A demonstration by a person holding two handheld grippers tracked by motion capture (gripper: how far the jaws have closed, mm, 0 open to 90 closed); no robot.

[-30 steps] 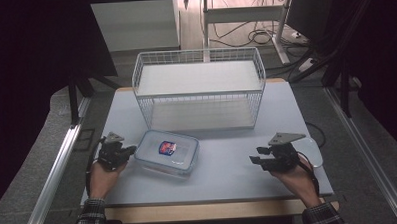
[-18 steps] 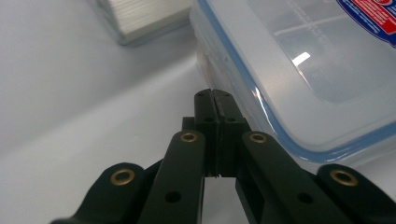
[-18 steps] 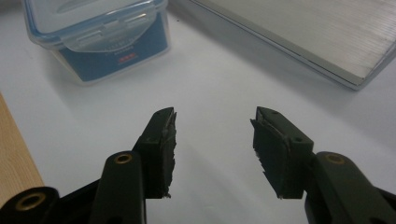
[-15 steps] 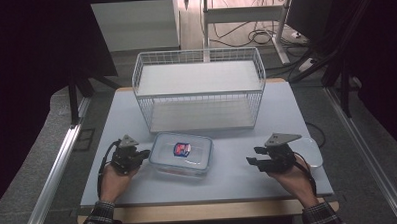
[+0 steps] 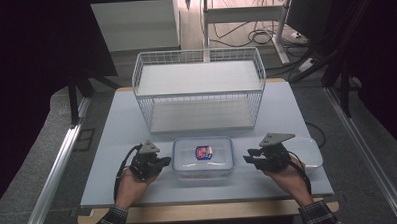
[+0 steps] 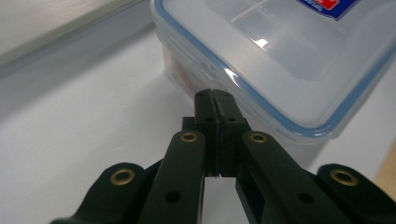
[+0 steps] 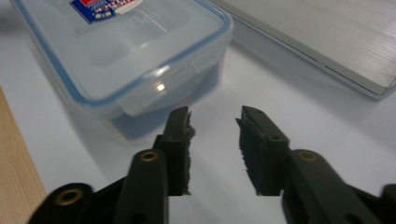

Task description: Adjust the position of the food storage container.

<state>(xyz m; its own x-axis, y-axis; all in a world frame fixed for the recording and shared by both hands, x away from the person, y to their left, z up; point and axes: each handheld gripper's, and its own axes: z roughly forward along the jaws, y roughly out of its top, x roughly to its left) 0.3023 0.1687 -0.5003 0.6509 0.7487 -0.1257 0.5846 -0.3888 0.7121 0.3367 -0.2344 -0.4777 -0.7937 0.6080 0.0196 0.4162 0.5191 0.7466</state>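
On the left of the high view, the left gripper (image 5: pixel 160 162) lies in the person's left hand (image 5: pixel 130 180) near the front edge of the pale tabletop (image 5: pixel 117 125), its tips pointing rightward at the short left end of the clear lidded container (image 5: pixel 203 155). In the left gripper view its jaws are clenched together with nothing between them, and the tips sit right against the container's side wall, just under the blue-sealed rim; whether they actually touch it I cannot tell.

The container lies flat in the middle of the tabletop's front half, lid on, a red and blue label (image 5: pixel 203 152) on top. Behind it, towards the far edge, stands a white wire basket (image 5: pixel 200 92), apart from the container.

Right of the container, the right gripper (image 5: pixel 248 158) rests in the person's right hand (image 5: pixel 283 174), pointing leftward at the container's right end. In the right gripper view its jaws stand apart with only bare tabletop between them; they have just been closing. The nearer jaw tip is just beside the lid's latch tab (image 7: pixel 161 95), not on it. A transparent lid-like piece (image 5: pixel 308 150) lies behind this hand.
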